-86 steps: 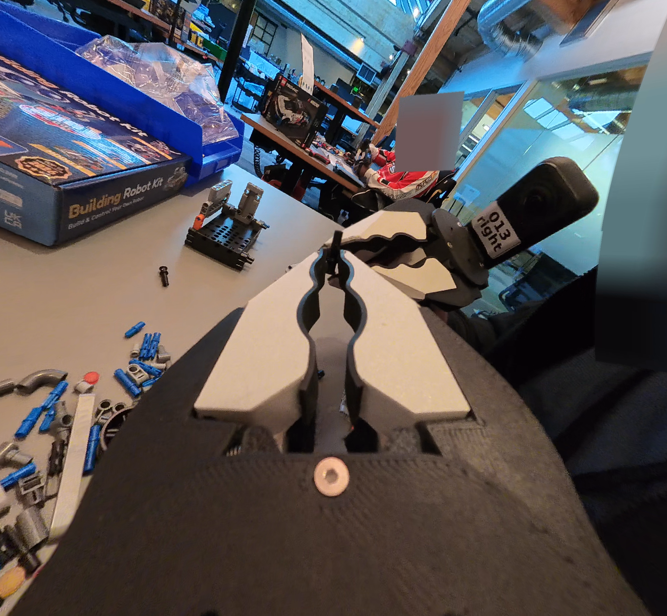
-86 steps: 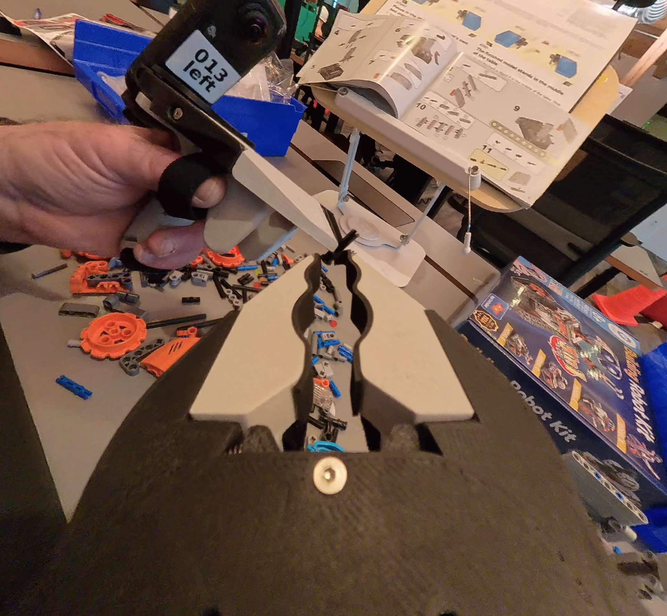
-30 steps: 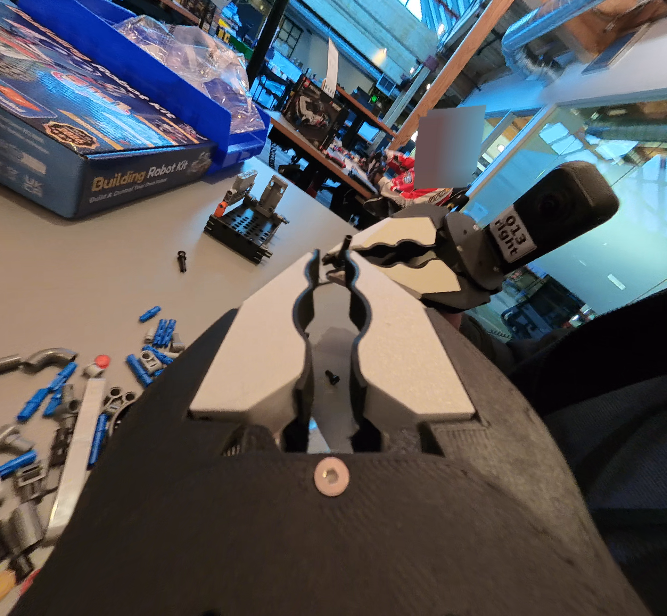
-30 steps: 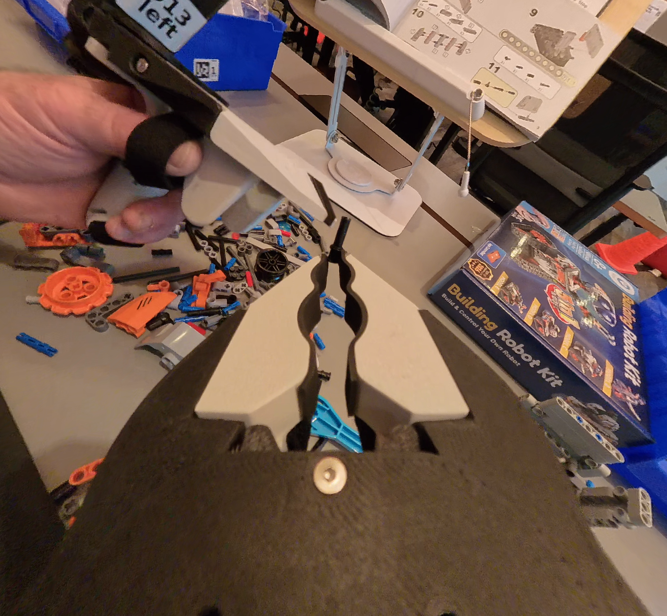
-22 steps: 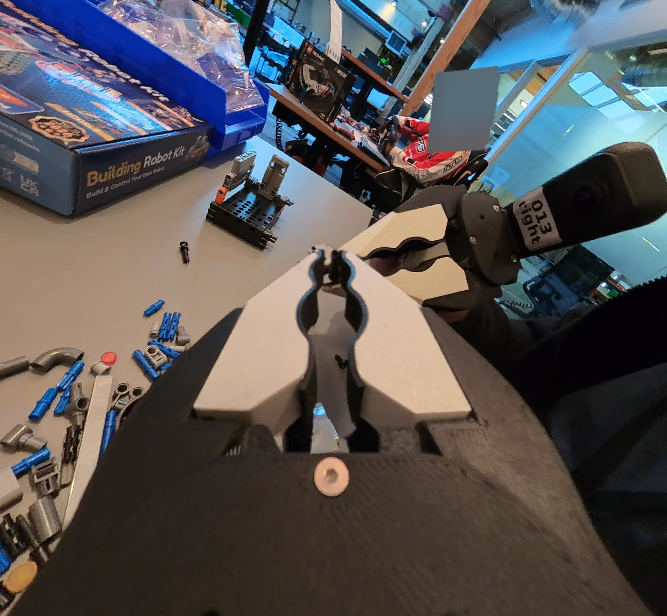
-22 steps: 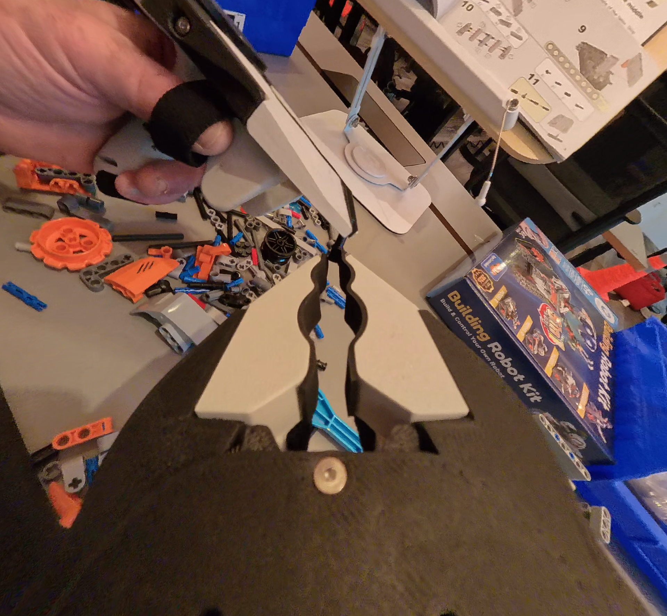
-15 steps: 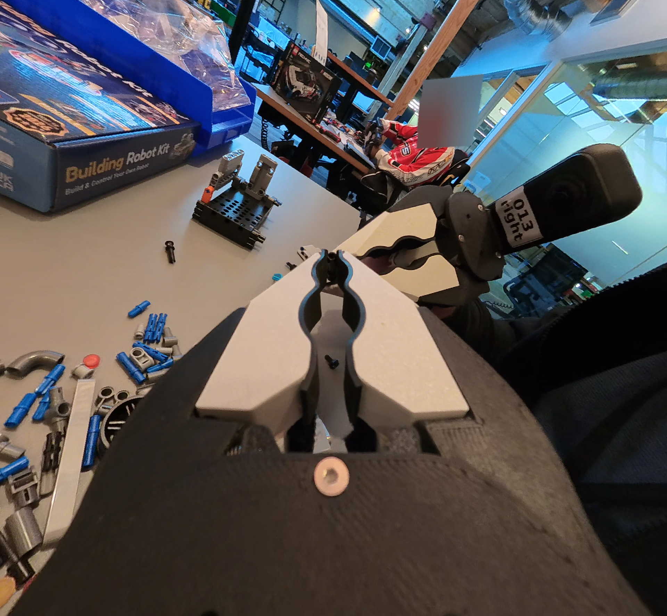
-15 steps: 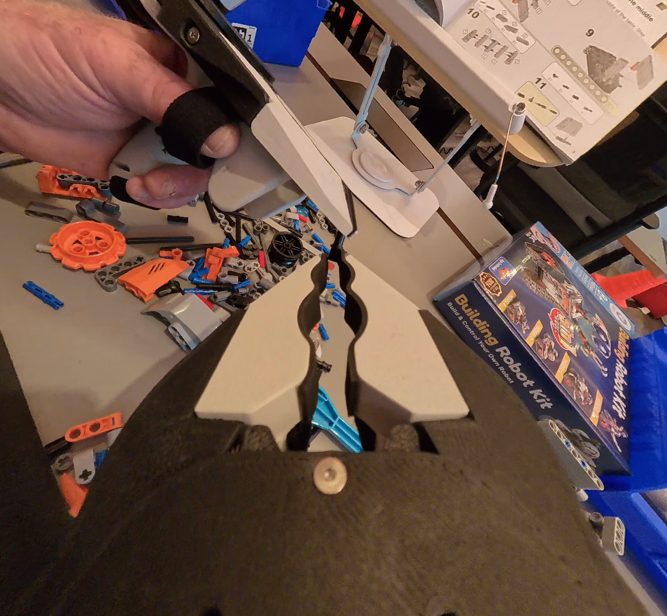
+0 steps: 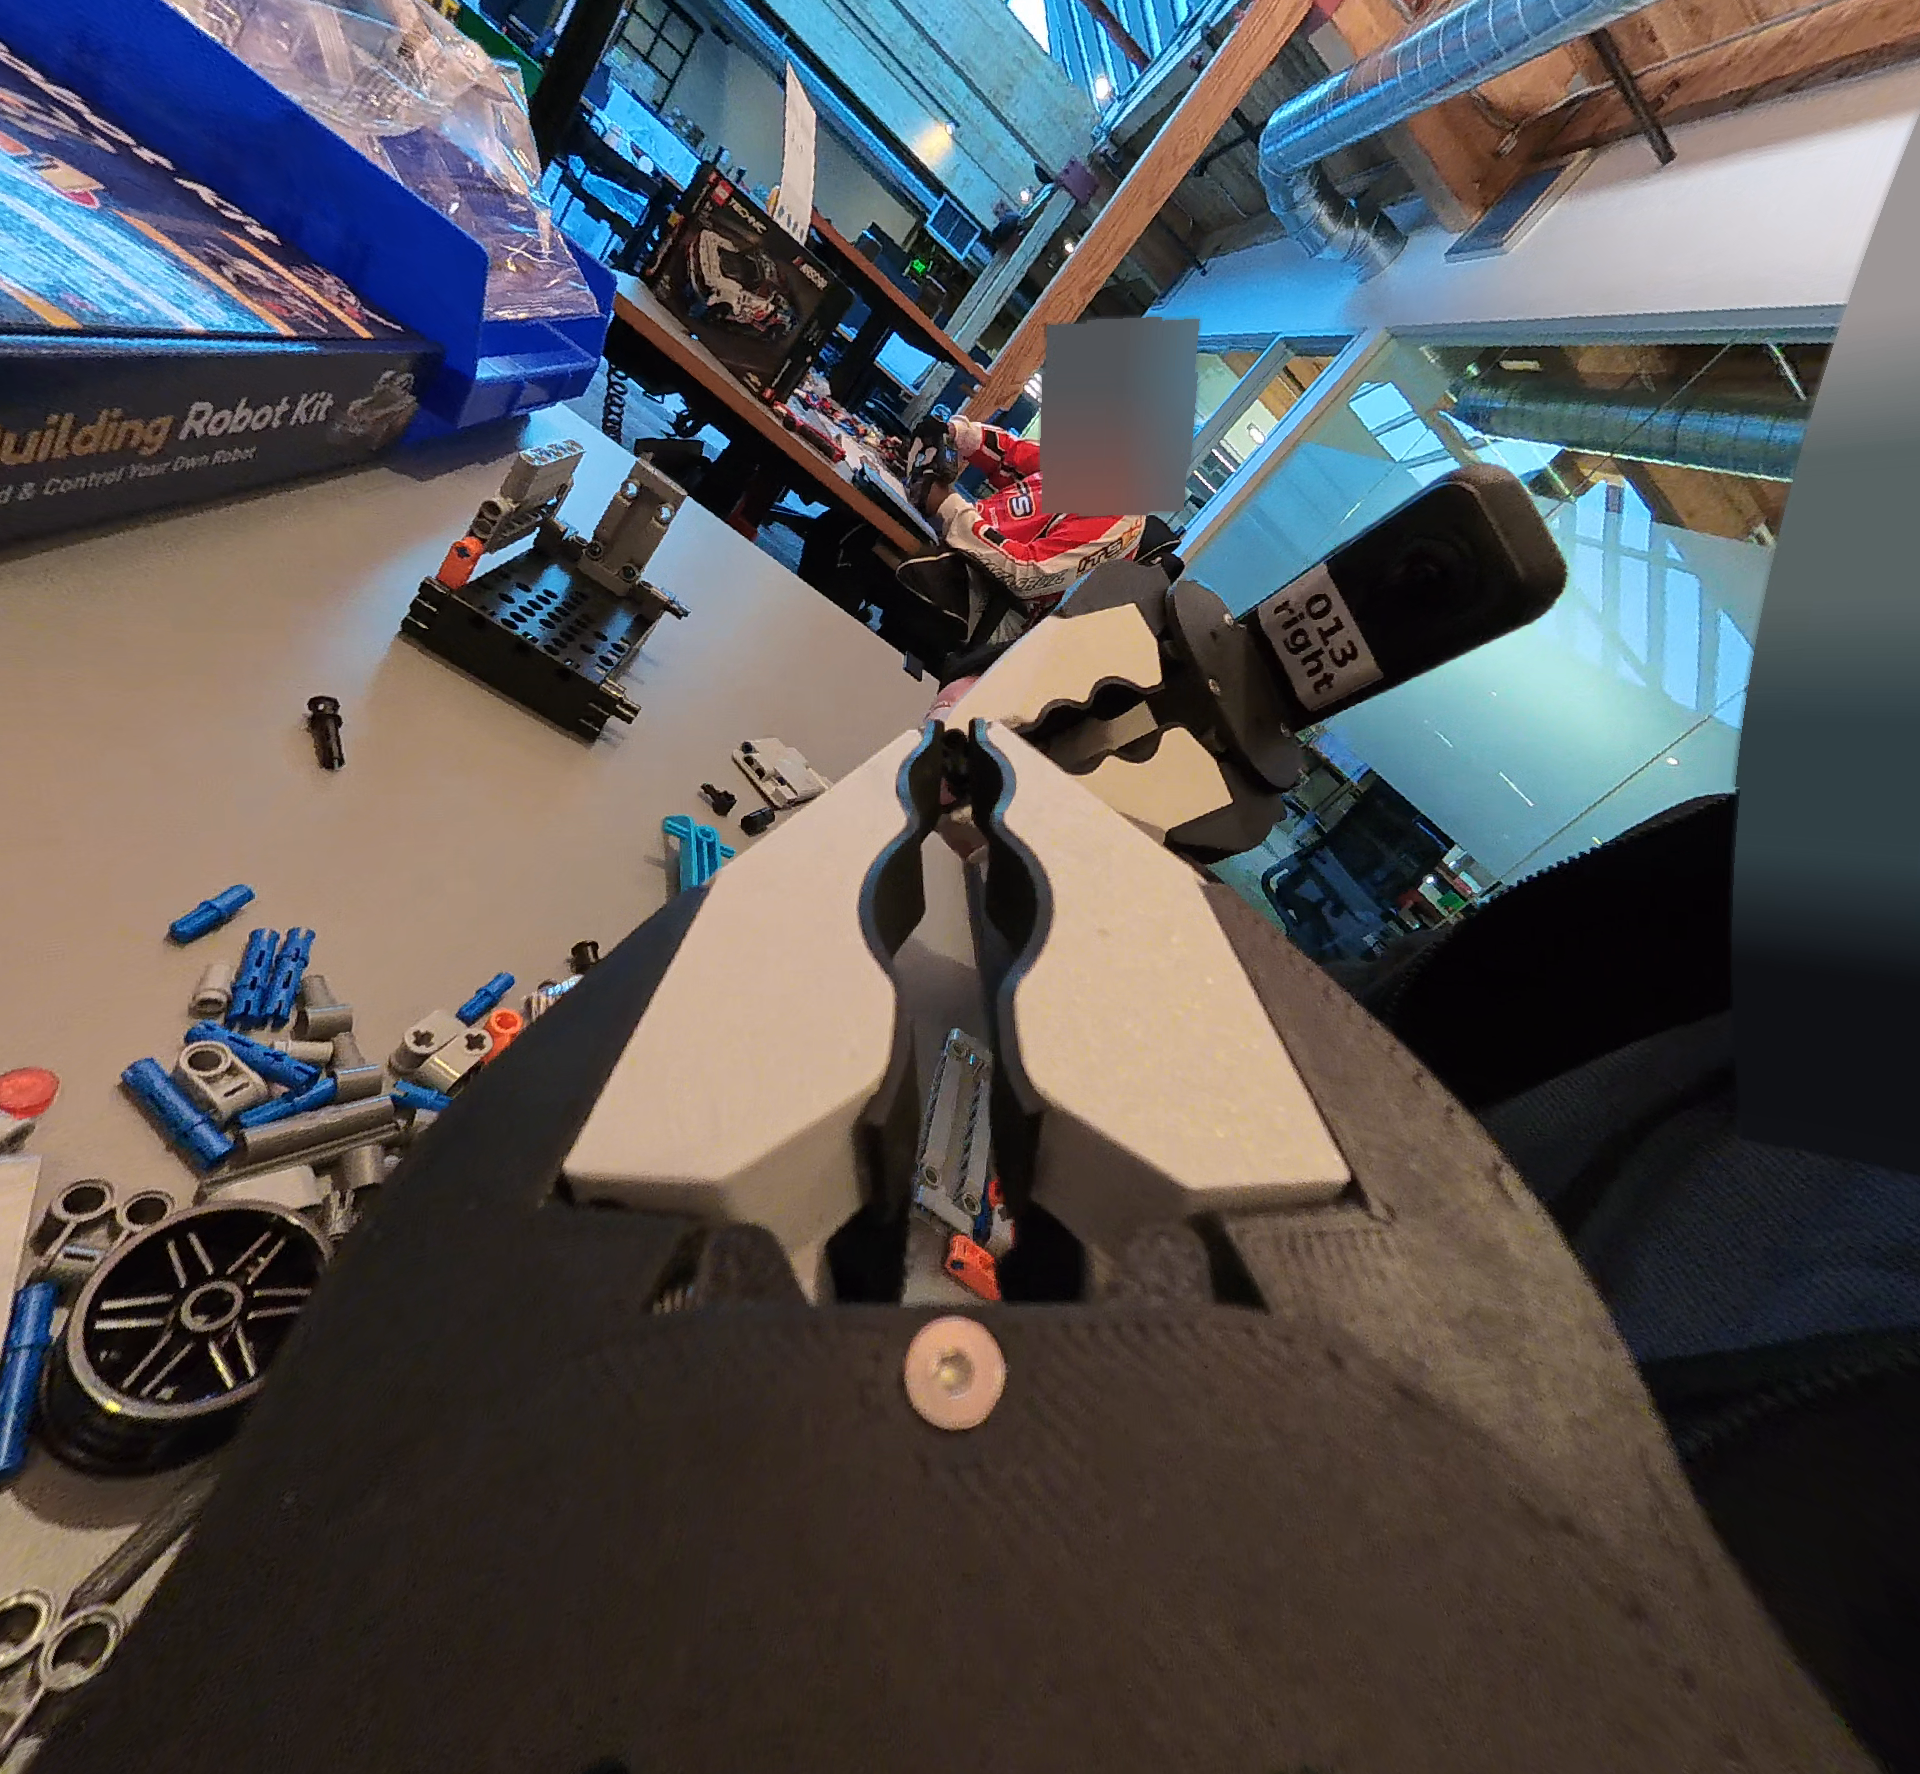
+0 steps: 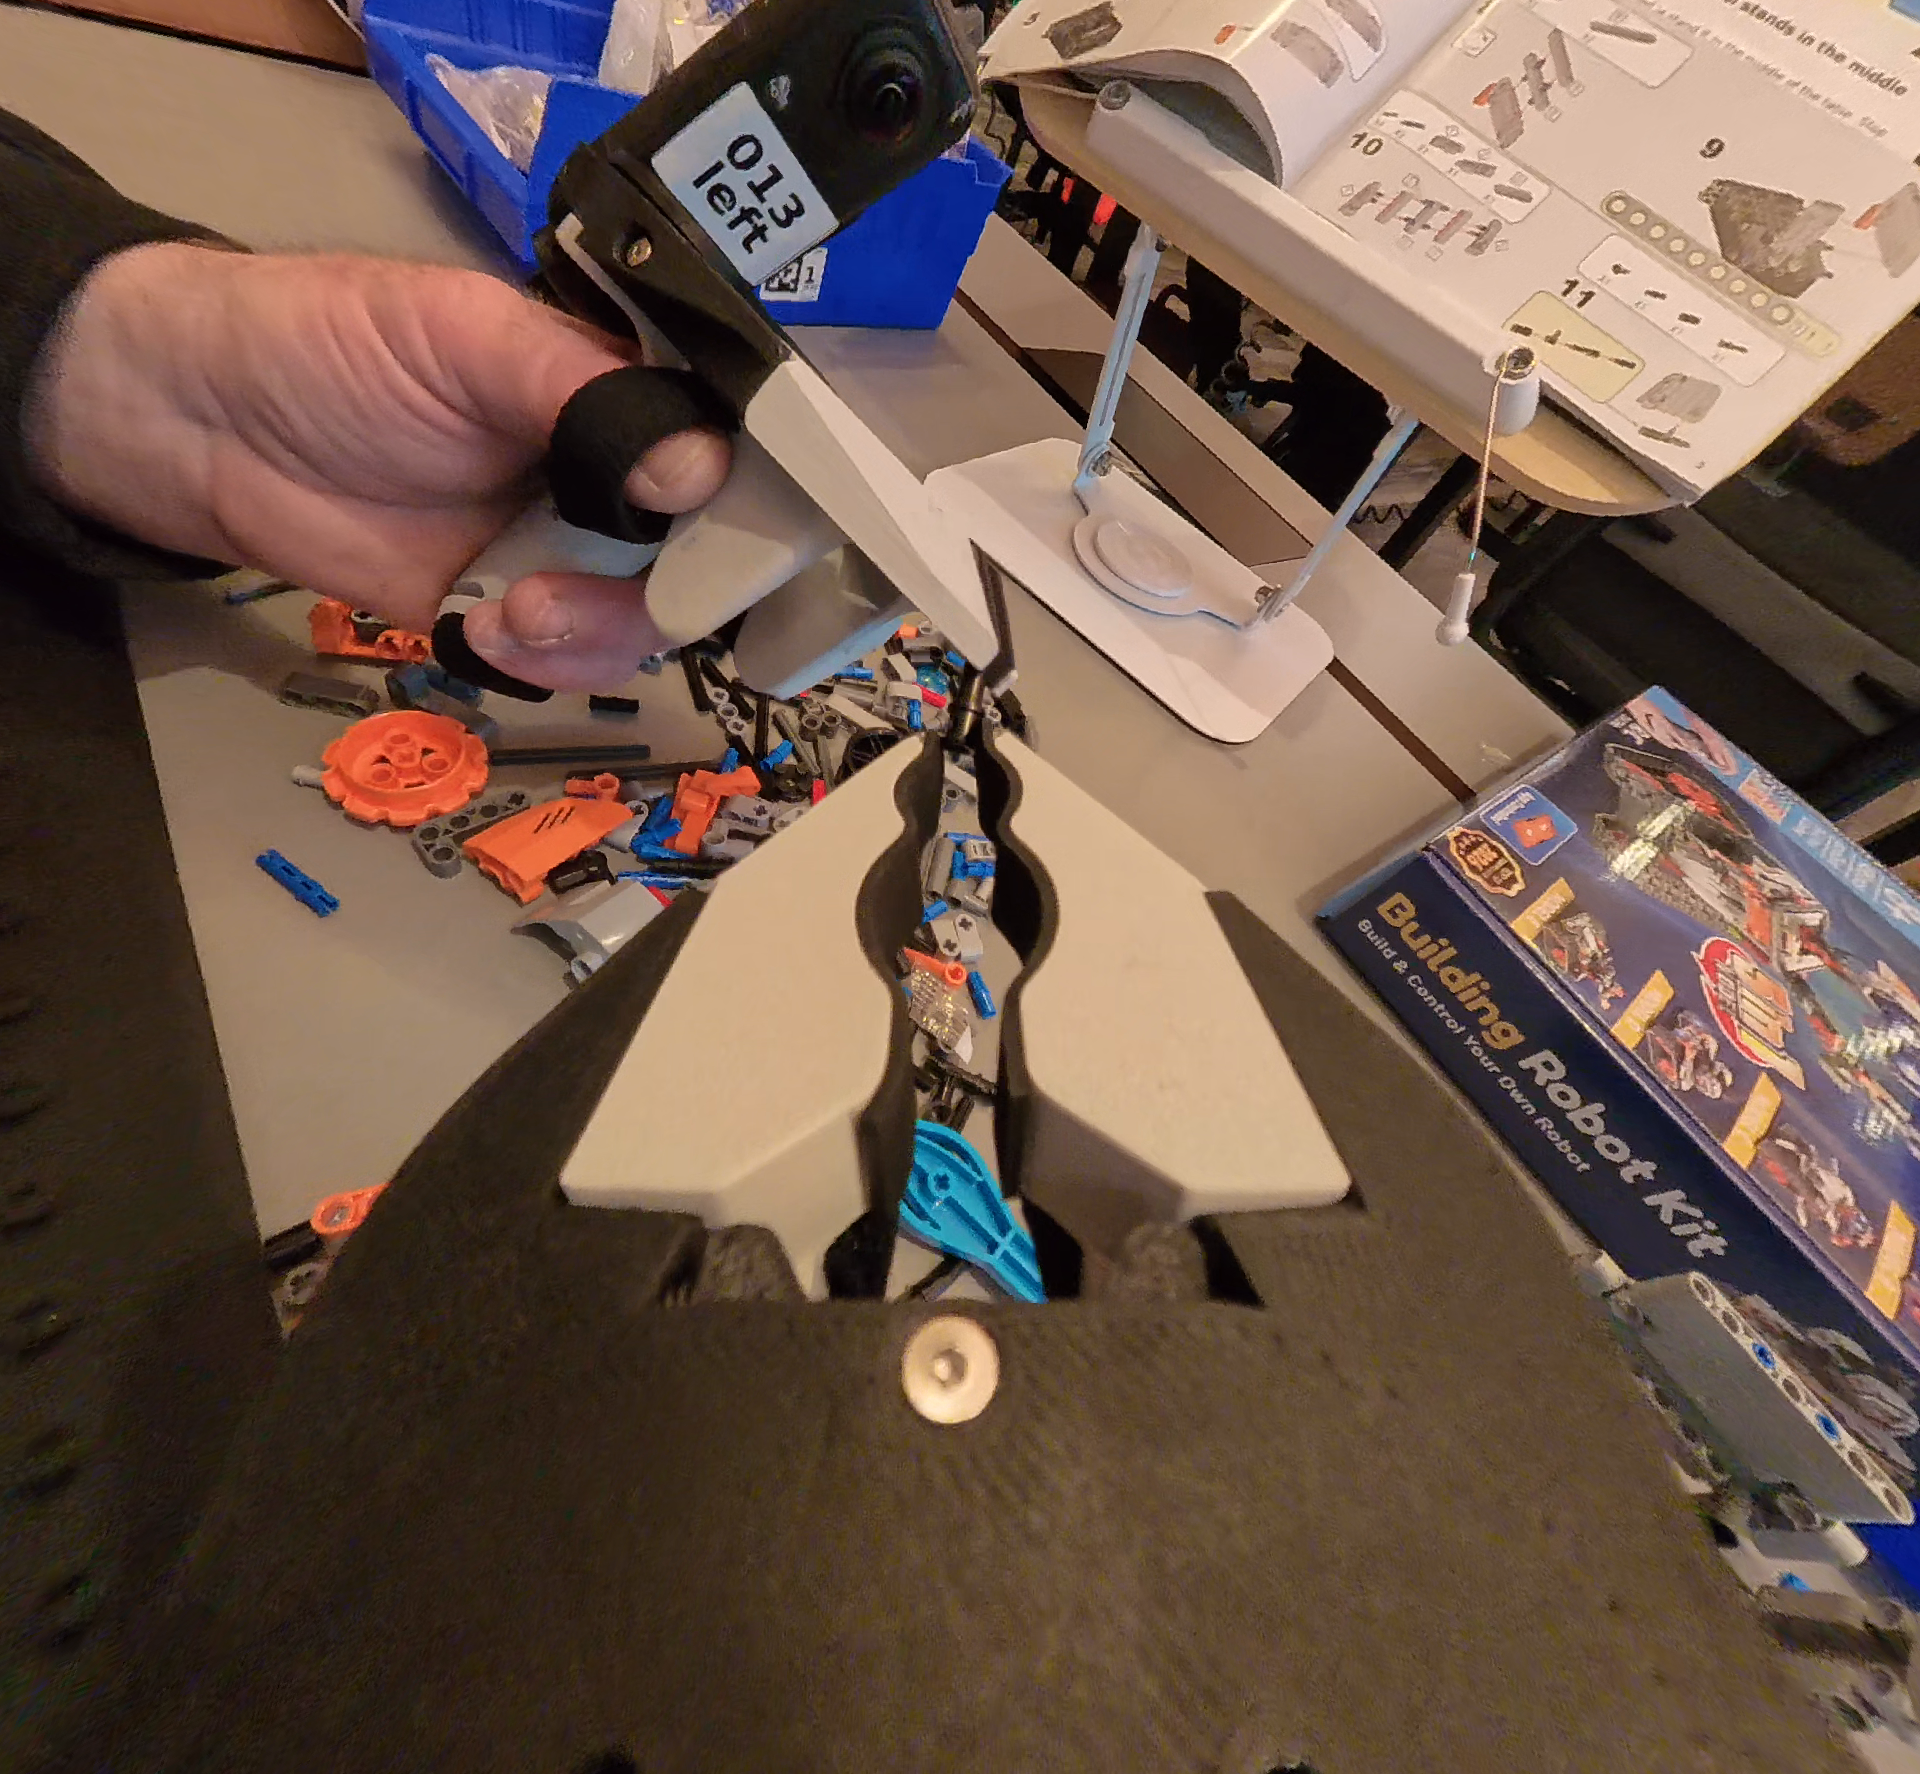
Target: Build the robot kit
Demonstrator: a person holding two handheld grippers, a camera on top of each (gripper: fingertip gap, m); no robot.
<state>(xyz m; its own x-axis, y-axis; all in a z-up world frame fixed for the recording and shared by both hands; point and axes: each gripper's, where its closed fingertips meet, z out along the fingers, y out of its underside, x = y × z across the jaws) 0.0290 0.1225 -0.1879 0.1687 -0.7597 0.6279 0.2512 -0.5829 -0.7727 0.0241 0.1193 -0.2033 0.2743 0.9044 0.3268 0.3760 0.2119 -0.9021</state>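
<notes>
Tip to tip above the parts pile: both grippers pinched on small black pieces

Currently the left gripper (image 9: 954,750) sits at frame centre of its own view, jaws nearly together, with a small dark piece (image 9: 951,774) pinched at the tips; what the piece is cannot be told there. Right gripper (image 10: 961,748) likewise has its jaws drawn narrow, a small black pin (image 10: 968,708) clamped at the tips and sticking out forward.

Right wrist view: the left gripper enters from upper left, held by a hand (image 10: 312,436), and its tip holds a thin black part (image 10: 992,618) that meets the pin just above centre. Touching or a hair apart: cannot tell.

Both tips are held clear above the grey table (image 10: 312,976). Below them, a dense loose parts pile (image 10: 665,820), including an orange gear wheel (image 10: 400,768).

Edges and room:
- Table edge runs diagonally at upper centre of the left view, just behind a black perforated assembly (image 9: 545,612).
- Kit box (image 10: 1662,1018) fills lower right of the right view; white booklet stand base (image 10: 1132,581) just behind the tips.
- Bare table at middle left of the left view, with only a lone black pin (image 9: 325,732) on it.
- Blue bin (image 9: 312,155) at upper left.
</notes>
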